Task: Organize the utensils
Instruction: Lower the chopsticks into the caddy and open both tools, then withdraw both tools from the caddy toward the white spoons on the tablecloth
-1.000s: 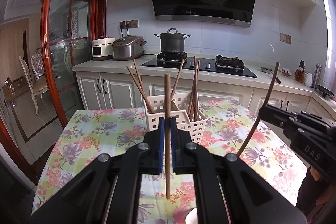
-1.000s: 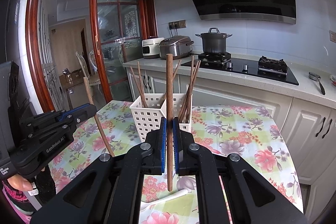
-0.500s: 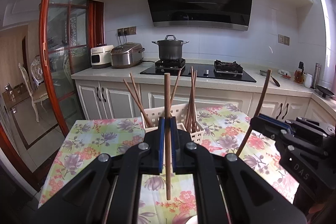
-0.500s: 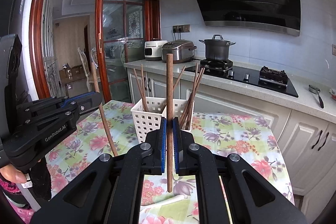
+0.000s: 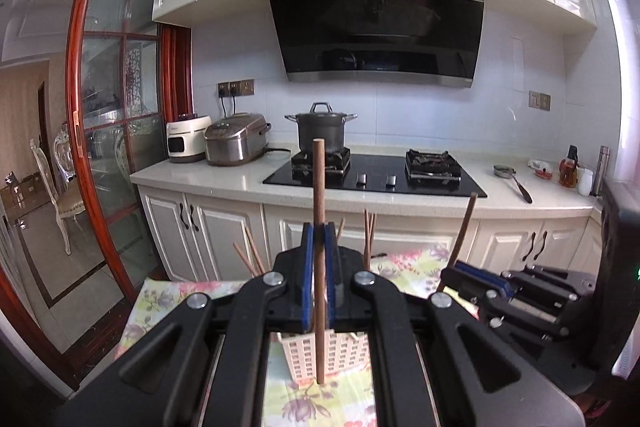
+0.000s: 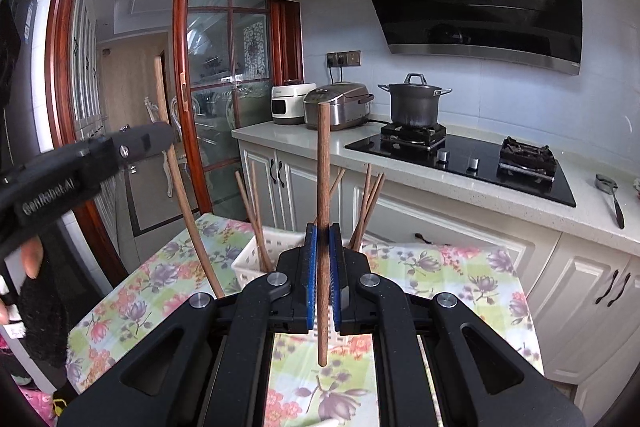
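Chopstick [image 5: 319, 259] stands upright, clenched in the left hand-held gripper [image 5: 319, 275]; a second chopstick [image 6: 322, 227] is clamped the same way in the right hand-held gripper [image 6: 322, 279]. Both have risen since a second ago and now hang above the white basket [image 6: 256, 259] on the floral tabletop [image 6: 460, 275], likely ready to drop in. The left one reads "GenRobot.AI".

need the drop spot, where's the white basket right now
In the right wrist view the white basket sits on the floral table, just beyond the right tongs.
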`<state>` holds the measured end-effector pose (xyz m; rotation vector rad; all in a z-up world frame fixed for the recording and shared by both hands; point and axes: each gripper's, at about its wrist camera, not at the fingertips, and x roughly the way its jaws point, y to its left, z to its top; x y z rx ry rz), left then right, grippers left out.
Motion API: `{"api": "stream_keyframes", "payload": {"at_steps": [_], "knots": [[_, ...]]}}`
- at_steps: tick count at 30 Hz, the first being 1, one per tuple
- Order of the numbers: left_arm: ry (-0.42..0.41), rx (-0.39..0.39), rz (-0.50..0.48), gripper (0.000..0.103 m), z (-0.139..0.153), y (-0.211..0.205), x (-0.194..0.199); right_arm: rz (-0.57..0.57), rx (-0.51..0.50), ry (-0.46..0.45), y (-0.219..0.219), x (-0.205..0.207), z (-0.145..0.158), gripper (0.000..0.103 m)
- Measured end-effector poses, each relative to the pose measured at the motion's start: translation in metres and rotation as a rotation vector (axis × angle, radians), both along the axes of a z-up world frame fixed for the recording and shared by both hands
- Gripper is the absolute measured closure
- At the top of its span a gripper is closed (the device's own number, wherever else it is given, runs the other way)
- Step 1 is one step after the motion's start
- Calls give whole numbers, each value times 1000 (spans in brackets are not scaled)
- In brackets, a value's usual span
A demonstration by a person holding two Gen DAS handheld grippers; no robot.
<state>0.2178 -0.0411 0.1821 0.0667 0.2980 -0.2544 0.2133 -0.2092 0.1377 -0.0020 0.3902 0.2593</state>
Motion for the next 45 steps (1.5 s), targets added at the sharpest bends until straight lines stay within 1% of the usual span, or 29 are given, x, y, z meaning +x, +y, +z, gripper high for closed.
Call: {"api": "stream_keyframes", "payload": {"at_steps": [4,8,13,16,18,22,25,28,31,32,33,34,37,38,39,40,41,42,43,45], "knots": [[-8,2,4,97,23,-3,19,0,5,5,1,20,15,96],[-7,9,16,97,35,-7,42,6,13,14,-1,41,30,96],[29,8,30,97,33,-6,75,11,14,27,4,67,36,96],[78,-15,28,97,21,-1,96,17,7,52,9,83,28,96],[115,-21,24,97,10,1,108,35,4,96,13,96,16,96],[228,-31,-9,97,-16,5,131,44,-9,207,21,121,-8,96],[298,-42,-13,97,-35,9,148,36,-5,260,23,135,-25,96],[333,-36,7,97,-54,12,158,39,36,308,21,151,-43,95],[350,-42,23,97,-67,16,165,13,42,322,19,158,-56,89],[348,-43,31,96,-69,19,165,6,46,325,19,160,-60,86],[344,-42,37,94,-71,20,165,1,56,329,16,161,-63,79],[338,-42,44,92,-71,22,163,-3,65,329,13,161,-64,76],[318,-39,61,86,-71,28,156,-9,76,320,5,157,-66,75],[309,-36,69,81,-71,31,152,-9,79,315,3,153,-66,75],[302,-36,77,72,-72,33,148,-8,81,311,1,149,-66,75],[294,-38,85,67,-73,35,142,-7,82,305,0,144,-66,75],[288,-41,92,56,-74,37,138,-4,82,299,-2,137,-66,75],[279,-45,101,50,-75,40,130,-2,84,293,-4,132,-66,75],[272,-46,106,47,-77,42,123,0,88,288,-5,126,-66,75],[264,-41,107,38,-82,45,105,9,93,280,-8,107,-70,72]]}}
